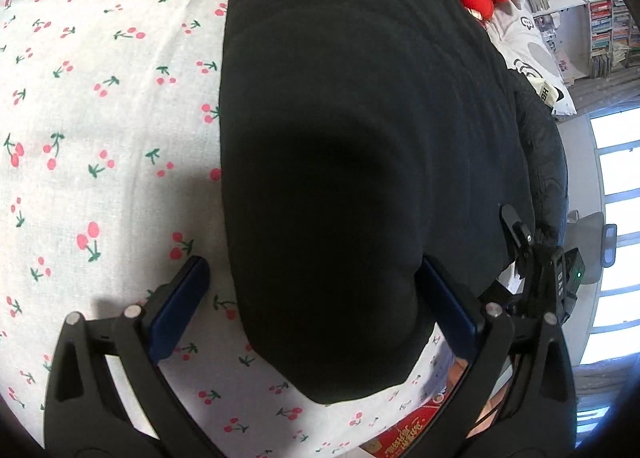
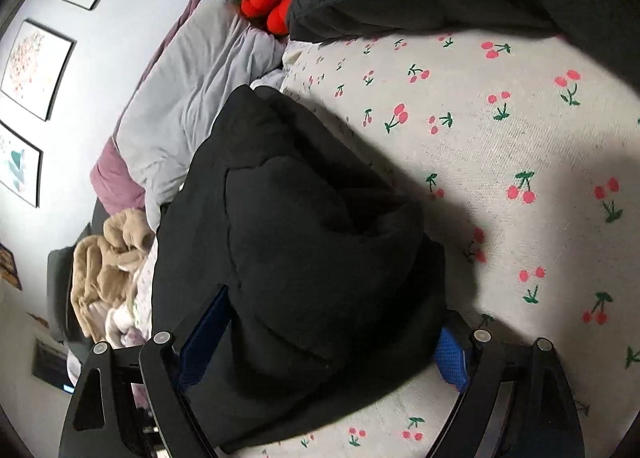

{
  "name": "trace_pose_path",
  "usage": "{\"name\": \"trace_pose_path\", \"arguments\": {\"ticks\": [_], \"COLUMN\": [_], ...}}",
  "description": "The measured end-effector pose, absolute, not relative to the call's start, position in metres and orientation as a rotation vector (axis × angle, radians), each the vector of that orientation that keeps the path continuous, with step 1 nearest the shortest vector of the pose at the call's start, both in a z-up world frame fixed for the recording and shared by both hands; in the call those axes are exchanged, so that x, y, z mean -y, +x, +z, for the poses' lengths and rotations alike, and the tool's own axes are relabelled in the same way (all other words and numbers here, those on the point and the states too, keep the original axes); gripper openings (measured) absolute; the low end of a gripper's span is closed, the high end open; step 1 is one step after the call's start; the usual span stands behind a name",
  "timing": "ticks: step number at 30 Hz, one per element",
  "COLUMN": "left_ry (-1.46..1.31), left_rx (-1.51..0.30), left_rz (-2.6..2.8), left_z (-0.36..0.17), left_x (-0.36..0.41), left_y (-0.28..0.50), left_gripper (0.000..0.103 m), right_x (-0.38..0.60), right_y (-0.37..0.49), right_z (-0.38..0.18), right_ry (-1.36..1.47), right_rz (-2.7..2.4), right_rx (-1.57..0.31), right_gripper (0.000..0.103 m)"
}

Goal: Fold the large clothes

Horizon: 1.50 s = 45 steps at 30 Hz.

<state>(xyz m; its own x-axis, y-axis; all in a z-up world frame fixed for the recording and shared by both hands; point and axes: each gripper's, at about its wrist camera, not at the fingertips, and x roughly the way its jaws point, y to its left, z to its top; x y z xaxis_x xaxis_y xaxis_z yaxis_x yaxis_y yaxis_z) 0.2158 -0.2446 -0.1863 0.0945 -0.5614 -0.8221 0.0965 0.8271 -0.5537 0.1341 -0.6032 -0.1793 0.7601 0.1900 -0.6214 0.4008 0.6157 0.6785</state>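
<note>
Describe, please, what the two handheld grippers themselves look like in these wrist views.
Both are matte black frames with triangular cut-outs and round silver pins at the linkage joints. The left gripper has two flat, dark blue fingers; the right gripper shows brighter, textured blue pads. No cables or sleeves are visible.

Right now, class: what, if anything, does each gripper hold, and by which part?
Neither clearly grips. The left gripper stands wide open around the black jacket's rounded end. The right gripper straddles a bulky fold; whether it pinches cannot be told.
</note>
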Motion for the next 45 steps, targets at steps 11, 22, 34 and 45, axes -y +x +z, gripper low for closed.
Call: {"name": "trace_pose_path", "arguments": {"ticks": [11,22,34,45], "left_ry": [-0.397,-0.409,-0.478,-0.513], "left_rx": [-1.373,-1.36,-1.369,-1.354], "left_rz": [-0.524,-0.556,-0.58,-0.582], "left_z": [-0.184,-0.181,-0.186,-0.182], "left_x": [0.261,0.275,0.279,0.28], "left_y": [0.211,0.216,0.22,0.223], "left_gripper": [0.098,0.082,0.078,0.067], "right_x": [0.6,0.593,0.59,0.578], "right_y": [0.147,0.146,0.147,0.154], "right_z": [-0.183,-0.183,-0.18,-0.164], "right_ry": [0.912,0.83,0.804,0.738], "right_rz": [-0.133,-0.157,-0.152,-0.153], "right_rx": [-0.747,-0.754,-0.763,-0.774], "right_gripper": [0.09,0.078,0.073,0.061]}}
